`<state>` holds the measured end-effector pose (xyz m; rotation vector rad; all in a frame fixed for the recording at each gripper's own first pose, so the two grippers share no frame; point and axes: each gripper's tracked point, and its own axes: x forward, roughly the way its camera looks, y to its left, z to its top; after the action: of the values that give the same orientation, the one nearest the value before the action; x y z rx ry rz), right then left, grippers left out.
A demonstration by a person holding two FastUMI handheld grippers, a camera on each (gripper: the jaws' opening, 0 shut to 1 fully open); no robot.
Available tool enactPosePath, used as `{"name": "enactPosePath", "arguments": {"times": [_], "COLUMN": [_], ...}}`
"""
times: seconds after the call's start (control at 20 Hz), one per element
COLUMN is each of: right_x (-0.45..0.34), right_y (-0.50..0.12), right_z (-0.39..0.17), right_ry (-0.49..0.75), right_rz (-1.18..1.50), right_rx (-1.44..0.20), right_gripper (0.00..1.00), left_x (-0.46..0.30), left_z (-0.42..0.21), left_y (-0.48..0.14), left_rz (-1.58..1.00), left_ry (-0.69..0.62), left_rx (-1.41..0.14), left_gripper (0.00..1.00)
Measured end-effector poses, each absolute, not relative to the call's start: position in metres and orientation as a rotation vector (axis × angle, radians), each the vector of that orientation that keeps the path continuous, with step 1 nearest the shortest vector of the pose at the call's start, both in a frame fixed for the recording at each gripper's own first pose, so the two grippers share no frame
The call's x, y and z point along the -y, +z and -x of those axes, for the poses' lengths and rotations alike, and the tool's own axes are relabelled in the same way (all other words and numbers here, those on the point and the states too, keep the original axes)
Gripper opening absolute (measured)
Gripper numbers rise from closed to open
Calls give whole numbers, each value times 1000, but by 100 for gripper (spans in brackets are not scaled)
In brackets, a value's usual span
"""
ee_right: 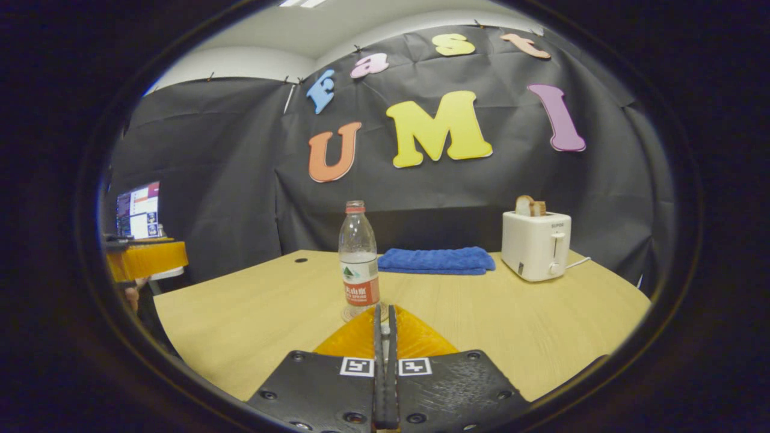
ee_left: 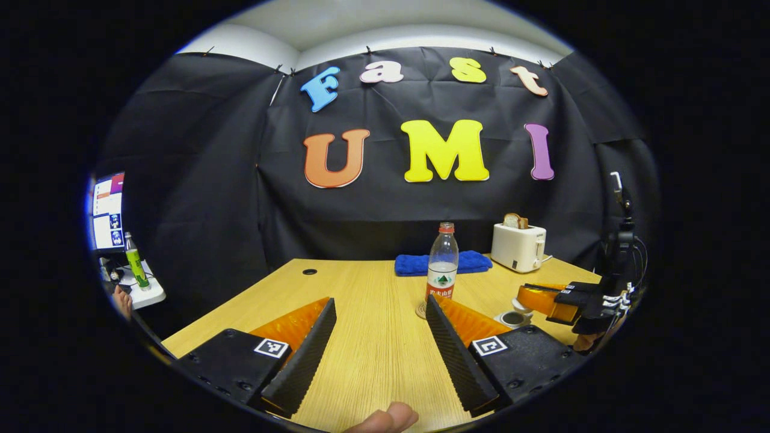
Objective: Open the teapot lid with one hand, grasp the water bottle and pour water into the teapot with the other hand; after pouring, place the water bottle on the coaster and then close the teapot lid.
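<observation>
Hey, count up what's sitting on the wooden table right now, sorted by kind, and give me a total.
Water bottle: 1
Coaster under the bottle: 1
Blue towel: 1
Toaster with bread in it: 1
Teapot, lid off, partly hidden: 1
Total: 5

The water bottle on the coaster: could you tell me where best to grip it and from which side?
Grip the water bottle around its straight labelled body, coming level from the front. It stands upright on the coaster, the towel lies behind it, and the left gripper faces it with jaws wide open. The neck is probably too narrow for pouring control.
</observation>
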<state>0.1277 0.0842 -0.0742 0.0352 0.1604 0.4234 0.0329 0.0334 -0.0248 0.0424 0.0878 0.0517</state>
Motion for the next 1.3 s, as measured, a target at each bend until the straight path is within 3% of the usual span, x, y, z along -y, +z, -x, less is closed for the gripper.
{"name": "enactPosePath", "arguments": {"times": [0.6,0.9,1.05,1.1,1.25,1.3], "right_x": [-92,-79,-60,-52,-32,-24], "right_y": [-95,-82,-59,-50,-24,-16], "right_z": [-131,-125,-111,-107,-86,-79], "right_ry": [402,381,333,312,259,244], "right_rz": [4,-3,-8,-13,-11,-10], "right_rx": [-218,-193,-152,-139,-103,-92], "right_gripper": [1,10,41,44,72,74], "left_x": [-40,-34,-33,-31,-25,-22], "left_z": [-28,-26,-21,-17,-11,-9], "left_y": [-27,-29,-23,-21,-11,-9], "left_rz": [-24,-16,-29,-31,-35,-42], "left_ry": [44,28,31,26,17,12], "left_rx": [-113,-120,-110,-103,-78,-73], "left_gripper": [95,95,95,95,95,95]}}
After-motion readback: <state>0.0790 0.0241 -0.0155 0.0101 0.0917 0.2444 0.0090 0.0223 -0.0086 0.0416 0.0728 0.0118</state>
